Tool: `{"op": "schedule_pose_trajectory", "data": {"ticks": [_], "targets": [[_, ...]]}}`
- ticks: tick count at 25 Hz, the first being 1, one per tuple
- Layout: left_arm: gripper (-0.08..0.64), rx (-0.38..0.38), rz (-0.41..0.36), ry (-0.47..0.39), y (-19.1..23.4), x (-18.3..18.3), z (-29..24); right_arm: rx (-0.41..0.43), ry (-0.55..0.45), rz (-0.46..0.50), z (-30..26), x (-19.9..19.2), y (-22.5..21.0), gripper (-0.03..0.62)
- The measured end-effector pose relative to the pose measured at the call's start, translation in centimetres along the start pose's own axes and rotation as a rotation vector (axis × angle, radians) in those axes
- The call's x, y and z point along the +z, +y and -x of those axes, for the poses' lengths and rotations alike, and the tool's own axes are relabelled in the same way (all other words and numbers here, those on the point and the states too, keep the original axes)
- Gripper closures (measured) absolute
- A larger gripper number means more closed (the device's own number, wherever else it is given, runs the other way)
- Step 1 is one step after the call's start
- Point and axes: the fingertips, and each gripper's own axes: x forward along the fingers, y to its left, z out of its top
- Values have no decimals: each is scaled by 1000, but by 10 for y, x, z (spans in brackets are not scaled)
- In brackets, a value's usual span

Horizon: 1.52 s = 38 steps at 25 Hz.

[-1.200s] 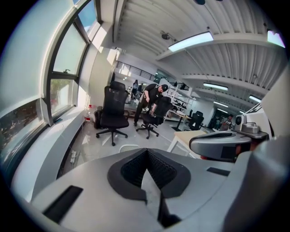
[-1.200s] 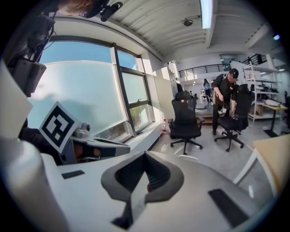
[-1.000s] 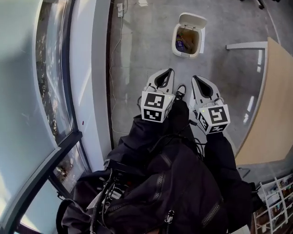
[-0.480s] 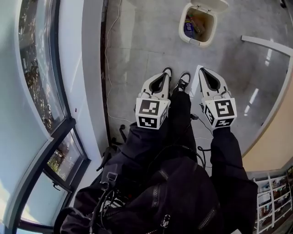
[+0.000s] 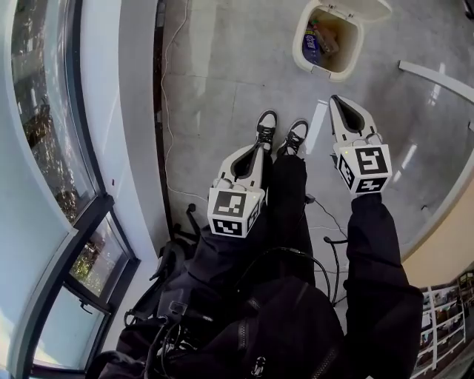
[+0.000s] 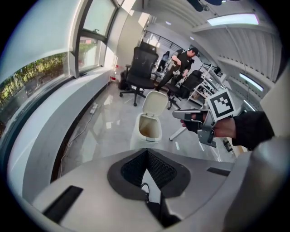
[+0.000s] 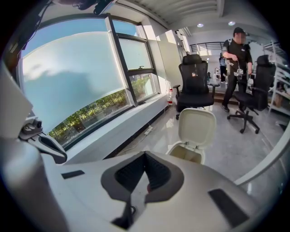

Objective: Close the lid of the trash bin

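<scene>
The white trash bin (image 5: pixel 301 46) stands on the grey floor ahead of me with its lid (image 5: pixel 368 8) tipped up and back, and rubbish shows inside. In the left gripper view the bin (image 6: pixel 149 134) and its upright lid (image 6: pixel 155 103) are straight ahead, a good way beyond the jaw tips. The right gripper view shows the bin (image 7: pixel 181 151) and lid (image 7: pixel 196 126) just past its jaws. My left gripper (image 5: pixel 257 146) is shut and empty, low over my shoes. My right gripper (image 5: pixel 335 100) is shut and empty, closer to the bin, touching nothing.
A curved window wall and sill (image 5: pixel 111 111) run along the left, with a cable (image 5: pixel 169 89) on the floor. A white desk leg (image 5: pixel 437 72) lies right of the bin. Black office chairs (image 7: pixel 195 86) and a standing person (image 7: pixel 235 54) are behind the bin.
Both grippers have come down and the view has drawn nearer to the bin. The right gripper now reaches further forward than the left. The lid stays open.
</scene>
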Motion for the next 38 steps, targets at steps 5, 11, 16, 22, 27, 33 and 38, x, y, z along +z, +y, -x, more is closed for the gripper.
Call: {"op": "schedule_pose_trajectory", "data": {"ticks": [5, 11, 16, 22, 27, 33, 38], "targets": [[558, 1, 19, 19, 9, -15, -6, 2, 0, 67, -36, 13, -42, 588], [558, 0, 48, 34, 16, -23, -8, -35, 2, 192, -63, 54, -97, 588], [558, 4, 57, 32, 19, -21, -12, -64, 7, 292, -80, 94, -141, 588], [558, -3, 73, 32, 19, -20, -12, -122, 70, 416, -97, 128, -181, 580], [558, -1, 84, 34, 19, -22, -15, -143, 141, 489, -111, 136, -205, 515], [558, -4, 90, 39, 18, -24, -17, -153, 292, 611, -129, 122, -227, 449], [558, 0, 92, 49, 19, -29, -18, -132, 351, 661, -132, 109, -227, 437]]}}
